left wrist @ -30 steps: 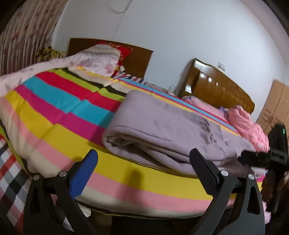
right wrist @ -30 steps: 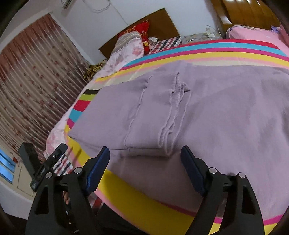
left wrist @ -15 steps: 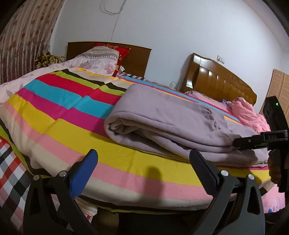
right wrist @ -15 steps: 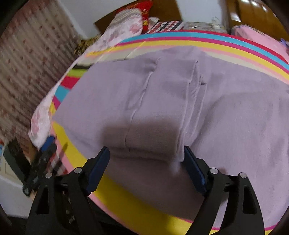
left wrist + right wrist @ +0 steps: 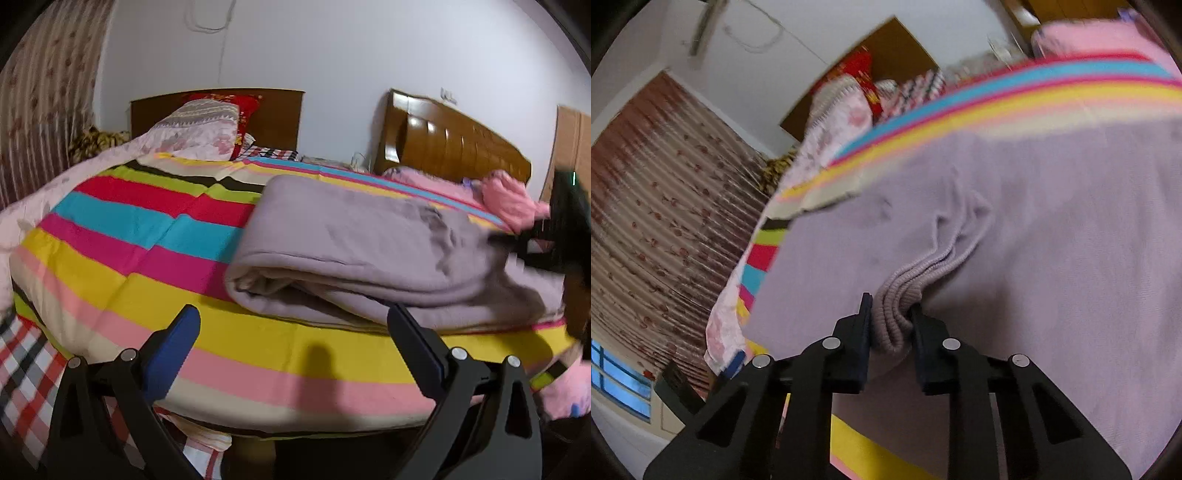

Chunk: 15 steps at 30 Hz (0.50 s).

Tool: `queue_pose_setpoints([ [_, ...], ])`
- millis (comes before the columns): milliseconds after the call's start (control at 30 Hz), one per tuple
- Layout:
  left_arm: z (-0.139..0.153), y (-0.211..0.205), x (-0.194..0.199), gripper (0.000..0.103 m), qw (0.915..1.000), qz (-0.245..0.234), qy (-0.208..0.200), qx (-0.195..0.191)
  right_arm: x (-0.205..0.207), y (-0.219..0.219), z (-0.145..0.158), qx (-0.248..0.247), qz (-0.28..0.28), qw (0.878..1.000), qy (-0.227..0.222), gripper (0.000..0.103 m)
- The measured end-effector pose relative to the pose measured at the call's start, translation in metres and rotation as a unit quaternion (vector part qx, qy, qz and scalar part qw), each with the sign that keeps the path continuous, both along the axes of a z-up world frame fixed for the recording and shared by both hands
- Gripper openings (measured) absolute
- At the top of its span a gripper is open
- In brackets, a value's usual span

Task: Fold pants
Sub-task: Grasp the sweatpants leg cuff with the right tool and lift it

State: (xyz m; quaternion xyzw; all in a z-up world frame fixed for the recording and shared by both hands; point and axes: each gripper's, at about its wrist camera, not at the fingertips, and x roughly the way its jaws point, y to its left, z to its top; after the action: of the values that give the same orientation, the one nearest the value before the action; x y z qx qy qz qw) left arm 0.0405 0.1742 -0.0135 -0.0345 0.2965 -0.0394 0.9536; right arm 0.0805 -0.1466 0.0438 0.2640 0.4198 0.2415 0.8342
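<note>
Your left gripper hangs at the near edge of the bed, its two fingers spread wide with nothing between them, blue pad on the left finger facing the striped bedspread. It points slightly downward at the mattress edge and touches nothing.

Just beyond it and to the right lie the pants, a thick lilac knit folded over on itself into a long bundle that rests on the yellow and pink stripes. The near left end shows stacked layers with a paler lining at the fold. The fabric is soft and rumpled, with shallow creases on top.

At the far right of that view your right gripper appears as a dark blurred shape at the right end of the pants. In its own camera, the right gripper has just been closing, and its fingers now pinch a ribbed band of the pants, several layers bunched together between the pads. From the pinch, folds fan away over the flat lilac cloth. It points downward, rolled somewhat so the bed looks tilted.
</note>
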Motion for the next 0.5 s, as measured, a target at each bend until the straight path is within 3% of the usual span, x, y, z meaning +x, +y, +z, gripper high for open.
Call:
queue_pose_setpoints([
  [367,0.005,-0.001,0.052,0.101,0.9995,0.018,0.024,0.005,0.032,0.047,0.123,-0.023,0.033,0.991,-0.128,0.020],
  [433,0.007,0.003,0.054,0.101,0.9993,0.014,0.034,-0.008,0.035,0.055,0.136,-0.033,0.036,0.989,-0.142,0.020],
  [500,0.012,0.005,0.050,0.101,0.9995,0.020,0.025,0.006,0.036,0.059,0.144,-0.033,0.041,0.987,-0.152,0.020],
])
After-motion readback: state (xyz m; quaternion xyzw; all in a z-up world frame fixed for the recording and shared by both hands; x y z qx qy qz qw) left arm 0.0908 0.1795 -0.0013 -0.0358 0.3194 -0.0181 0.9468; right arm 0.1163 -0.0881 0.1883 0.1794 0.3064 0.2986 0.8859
